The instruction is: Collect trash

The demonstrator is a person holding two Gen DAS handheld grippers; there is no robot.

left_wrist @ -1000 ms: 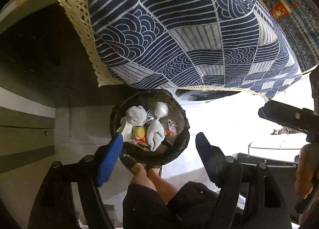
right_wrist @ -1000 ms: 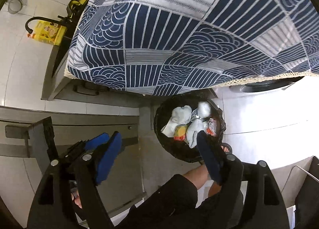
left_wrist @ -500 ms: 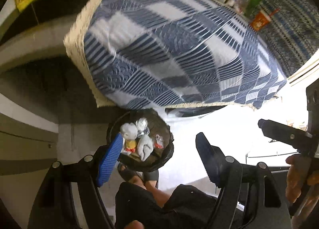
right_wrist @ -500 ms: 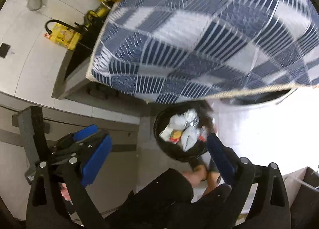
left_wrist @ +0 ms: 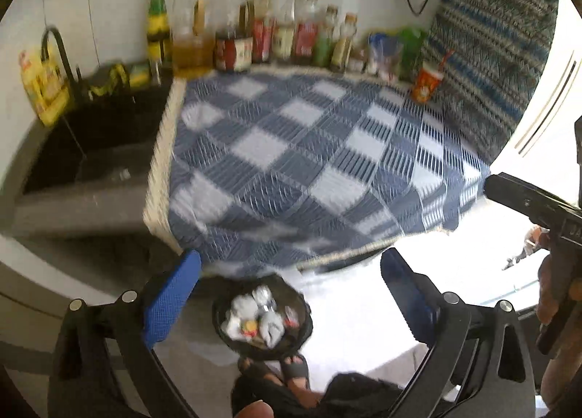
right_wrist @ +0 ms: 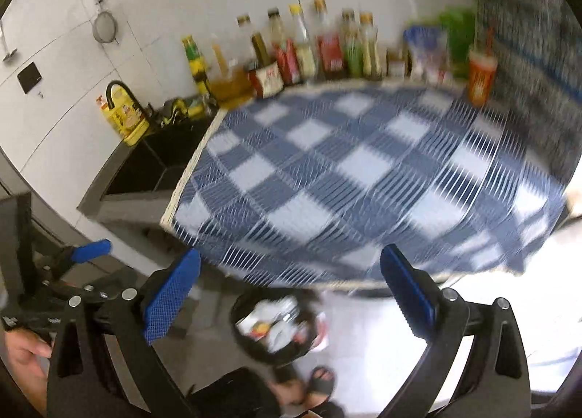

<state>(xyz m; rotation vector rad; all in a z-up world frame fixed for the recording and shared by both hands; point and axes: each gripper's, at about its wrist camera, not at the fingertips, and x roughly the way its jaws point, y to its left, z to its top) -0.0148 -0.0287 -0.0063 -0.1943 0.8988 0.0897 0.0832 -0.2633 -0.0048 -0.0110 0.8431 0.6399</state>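
Observation:
A black-lined trash bin (left_wrist: 307,323) stands on the floor below the counter, holding crumpled white tissues and red and yellow wrappers (left_wrist: 254,323). My left gripper (left_wrist: 289,261) hangs high above it, its jaws opening with nothing between the blue pads. The right gripper (right_wrist: 289,254) is open and empty too, with the bin (right_wrist: 240,334) and its trash (right_wrist: 276,330) far below. The blue-and-white cloth (left_wrist: 309,163) on the counter shows nothing lying on it. An orange cup with a straw (left_wrist: 427,85) stands at its back right corner.
A row of sauce bottles (left_wrist: 254,36) lines the wall behind the cloth. A dark sink (left_wrist: 94,141) with a black tap and a yellow bottle (left_wrist: 40,87) lies to the left. A person's sandalled feet (left_wrist: 287,370) stand beside the bin.
Both grippers have risen from just over the bin to above counter height and tilted up, bringing the counter top and bottles into view. Both pairs of jaws stand wider than before.

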